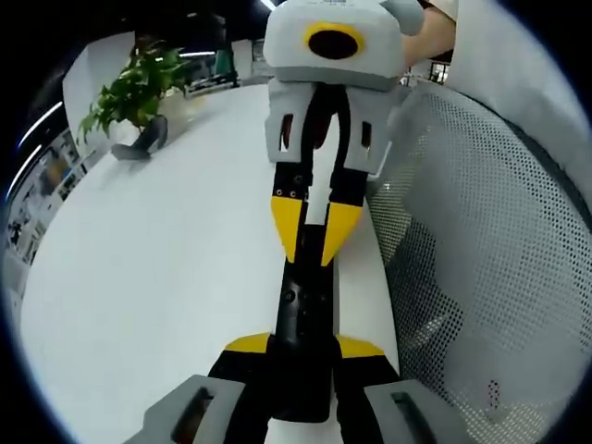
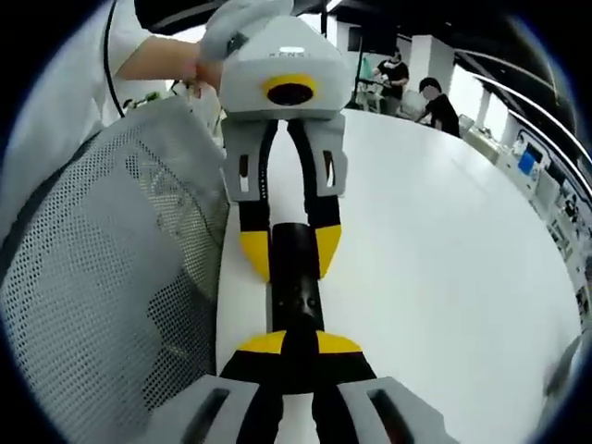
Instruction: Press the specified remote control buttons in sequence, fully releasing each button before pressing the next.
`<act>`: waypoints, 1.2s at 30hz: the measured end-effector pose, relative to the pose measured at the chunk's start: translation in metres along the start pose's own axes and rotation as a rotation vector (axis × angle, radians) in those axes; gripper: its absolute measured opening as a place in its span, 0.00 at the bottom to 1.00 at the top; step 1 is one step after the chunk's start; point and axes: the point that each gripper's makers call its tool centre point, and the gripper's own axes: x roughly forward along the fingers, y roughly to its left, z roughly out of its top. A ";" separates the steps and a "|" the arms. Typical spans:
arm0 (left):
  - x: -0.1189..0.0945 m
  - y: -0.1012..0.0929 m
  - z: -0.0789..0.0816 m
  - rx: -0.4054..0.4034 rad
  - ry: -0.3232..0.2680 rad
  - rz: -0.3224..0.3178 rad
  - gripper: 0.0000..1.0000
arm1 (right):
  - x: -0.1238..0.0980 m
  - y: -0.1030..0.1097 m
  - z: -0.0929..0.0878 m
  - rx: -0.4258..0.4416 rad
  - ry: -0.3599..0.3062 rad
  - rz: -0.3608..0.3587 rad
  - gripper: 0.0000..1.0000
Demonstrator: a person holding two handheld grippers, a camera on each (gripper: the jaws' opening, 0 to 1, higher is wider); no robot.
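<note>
1 black remote control [image 1: 301,342] is pinched by left gripper [image 1: 303,350]; right gripper [image 2: 298,344], opposite, tips nearly together over its far end.

white table [image 1: 166,240] | potted plant [image 1: 134,92] far end | mesh chair [image 1: 481,259] beside table

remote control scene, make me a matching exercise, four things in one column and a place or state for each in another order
Things:
1. remote control
2. potted plant
3. mesh chair back
4. table

Descriptions:
A. white, bare and wide
B. black, clamped at both ends by yellow-tipped jaws
C. green, at the table's far edge in the left gripper view
D. white, perforated, beside the table edge

Pairs: 1-B, 2-C, 3-D, 4-A
</note>
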 end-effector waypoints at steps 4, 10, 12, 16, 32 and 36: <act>0.000 0.000 0.000 0.003 0.001 0.000 0.24 | 0.001 -0.001 0.000 0.007 0.058 0.024 0.07; 0.000 0.001 0.001 -0.008 -0.013 0.007 0.24 | 0.004 0.000 -0.002 -0.028 0.255 0.051 0.07; 0.001 0.001 0.000 -0.013 -0.018 0.009 0.24 | 0.005 -0.001 -0.001 -0.031 0.277 0.051 0.07; 0.001 0.002 0.000 -0.010 -0.009 0.009 0.24 | 0.006 -0.002 -0.003 -0.022 0.315 0.065 0.07; 0.001 0.000 0.001 -0.013 -0.017 0.010 0.24 | 0.002 0.000 0.001 0.024 0.073 -0.018 0.06; 0.000 0.000 0.001 -0.013 -0.017 0.010 0.24 | 0.004 0.000 0.003 0.005 0.087 -0.009 0.06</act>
